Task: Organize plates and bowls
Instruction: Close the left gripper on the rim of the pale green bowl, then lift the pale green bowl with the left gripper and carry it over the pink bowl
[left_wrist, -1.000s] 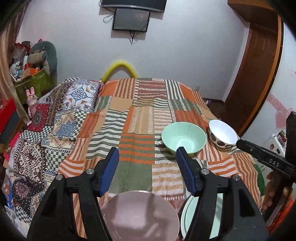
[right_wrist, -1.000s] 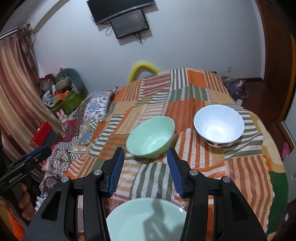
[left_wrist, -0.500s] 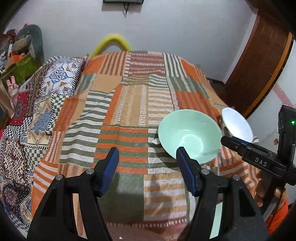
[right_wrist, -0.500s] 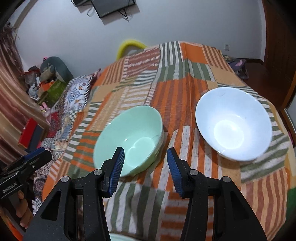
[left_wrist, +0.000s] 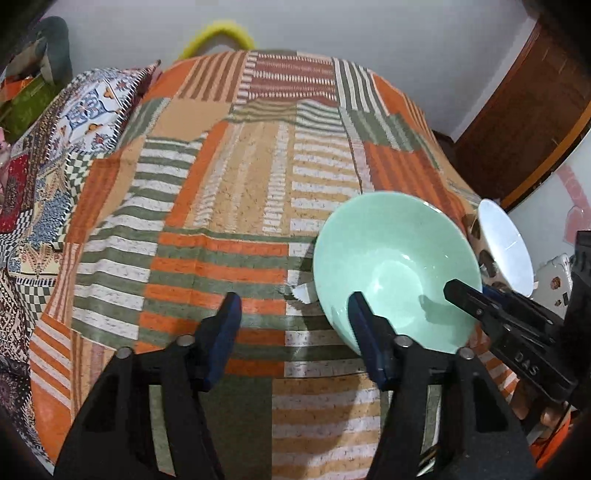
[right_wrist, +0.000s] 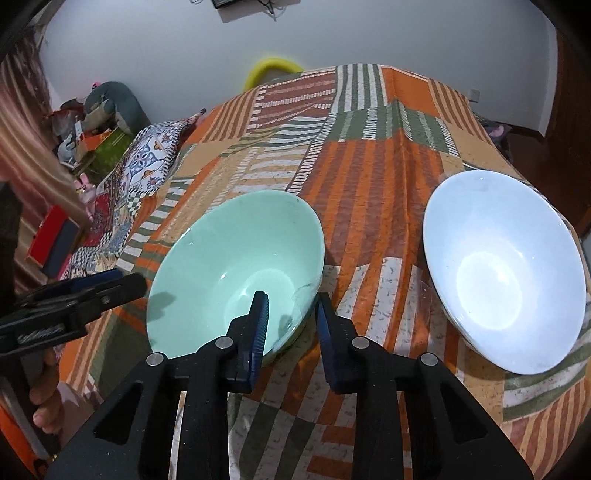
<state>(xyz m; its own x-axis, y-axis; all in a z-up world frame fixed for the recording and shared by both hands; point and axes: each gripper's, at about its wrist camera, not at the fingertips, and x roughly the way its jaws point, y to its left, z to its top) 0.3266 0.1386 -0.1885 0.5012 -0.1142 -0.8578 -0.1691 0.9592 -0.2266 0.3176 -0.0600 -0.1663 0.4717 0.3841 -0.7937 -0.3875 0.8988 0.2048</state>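
A mint green bowl (right_wrist: 221, 266) stands upright on the striped patchwork bedspread (right_wrist: 369, 166). My right gripper (right_wrist: 291, 310) is open and straddles the bowl's near right rim, one finger inside, one outside. A white bowl (right_wrist: 506, 266) with dark spots outside sits to its right. In the left wrist view the green bowl (left_wrist: 395, 258) is at the right, with the white bowl (left_wrist: 506, 243) behind it. My left gripper (left_wrist: 295, 314) is open and empty, its right finger (left_wrist: 364, 325) at the bowl's near left wall. The right gripper (left_wrist: 476, 299) reaches in over the far rim.
A patterned pillow (left_wrist: 99, 103) and folded quilts lie at the bed's left. A yellow foam arc (left_wrist: 218, 33) sits at the bed's far end by the wall. A wooden door (left_wrist: 535, 110) stands at the right. Toys and boxes (right_wrist: 92, 125) pile at the far left.
Both grippers moved forward and down toward the green bowl. The pink bowl and the green plate at the near edge dropped out of view. The right gripper's jaws now straddle the bowl's rim.
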